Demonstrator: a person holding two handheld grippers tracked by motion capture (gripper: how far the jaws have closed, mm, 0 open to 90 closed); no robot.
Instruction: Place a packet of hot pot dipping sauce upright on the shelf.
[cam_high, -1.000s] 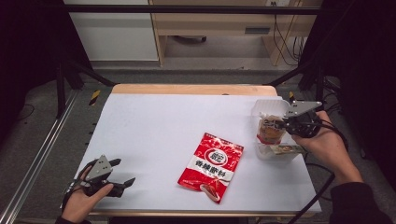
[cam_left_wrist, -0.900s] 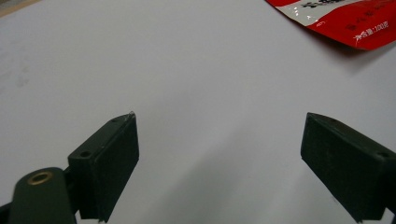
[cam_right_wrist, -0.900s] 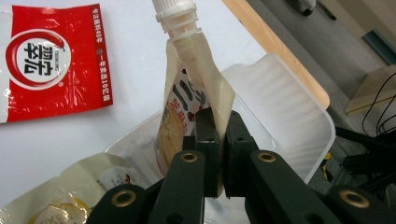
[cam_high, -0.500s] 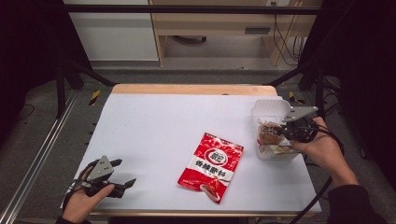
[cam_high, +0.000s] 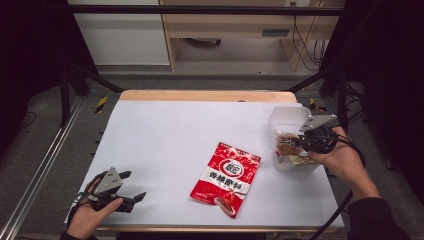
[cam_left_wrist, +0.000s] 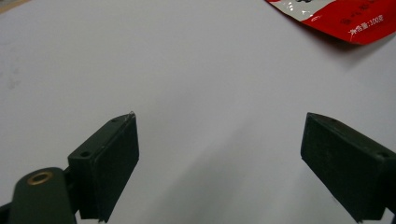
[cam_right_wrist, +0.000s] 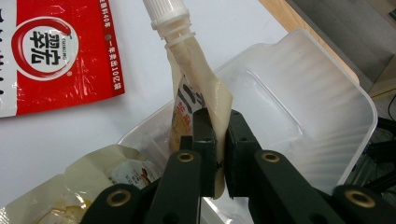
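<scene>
Progress looks roughly midway, judging by what lies where; right hand-held gripper (cam_right_wrist: 216, 154) is clamped on a spouted pouch (cam_right_wrist: 198, 100), jaws pinching its flat body w/ the white screw cap pointing up and away; pouch sits over the near-left edge of a clear plastic tub (cam_right_wrist: 308, 116), lower end dipping inside the rim, so it's either about set down or about lifted; can't tell which from this alone. In the high view the same right hand-held gripper (cam_high: 306, 142) is at the tub (cam_high: 287, 116) on the bench (cam_high: 165, 135) right side, w/ the pouch (cam_high: 286, 145) at the tub's wall. A beige snack packet (cam_right_wrist: 74, 191) lies in the tub's near end, just beside the pouch, so one item seems packed already.

Left to do: red sachet (cam_high: 227, 177) is flat on the bench mid-front, well apart from the tub, untouched; prob. next to go in if the job is filling the tub.

Left hand-held gripper (cam_high: 127, 197) rests at the bench's front-left corner, jaws spread wide, nothing between them; its own view shows bare bench and a corner of the red sachet (cam_left_wrist: 336, 16) far off.
</scene>
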